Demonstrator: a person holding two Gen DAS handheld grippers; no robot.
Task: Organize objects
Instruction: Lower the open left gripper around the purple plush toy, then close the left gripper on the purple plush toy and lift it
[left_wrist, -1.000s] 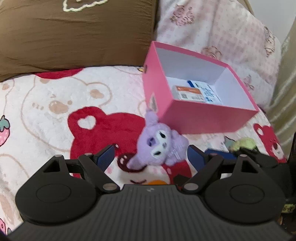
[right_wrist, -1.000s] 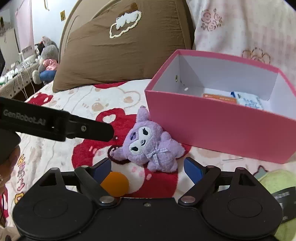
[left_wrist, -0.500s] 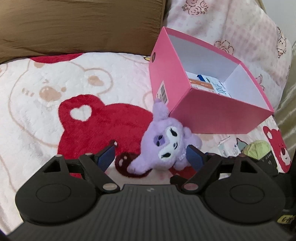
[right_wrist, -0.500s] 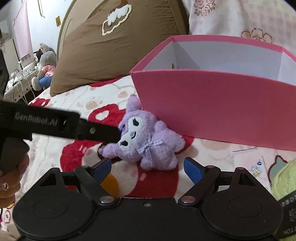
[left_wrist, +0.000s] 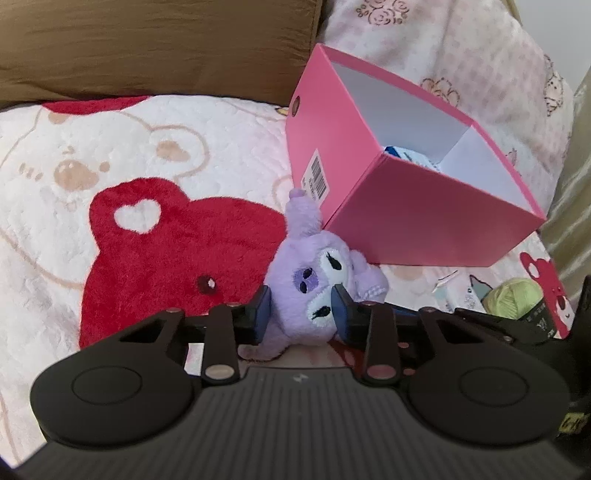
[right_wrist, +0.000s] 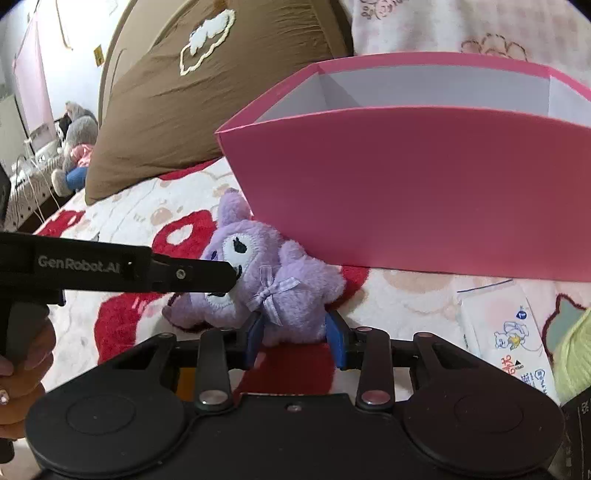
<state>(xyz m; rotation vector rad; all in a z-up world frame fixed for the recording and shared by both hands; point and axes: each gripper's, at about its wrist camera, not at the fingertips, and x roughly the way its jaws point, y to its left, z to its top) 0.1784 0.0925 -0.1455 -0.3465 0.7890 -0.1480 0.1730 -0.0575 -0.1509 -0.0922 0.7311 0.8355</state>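
White lettering "GenRobot.AI" on the black arm of the left claw (right_wrist: 231, 275), at 9 o'clock. Barcode label (left_wrist: 314, 180) on the pink box (left_wrist: 424, 225); its digits unreadable.

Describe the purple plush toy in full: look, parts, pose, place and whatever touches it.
The purple plush toy is a small, fuzzy lilac figure with a white embroidered face, dark eyes, a pointed ear and a checked ribbon bow. It lies on its side on the bear-print blanket, its ear against the pink box. The left gripper pinches its head between blue pads; the right gripper is closed on its body.
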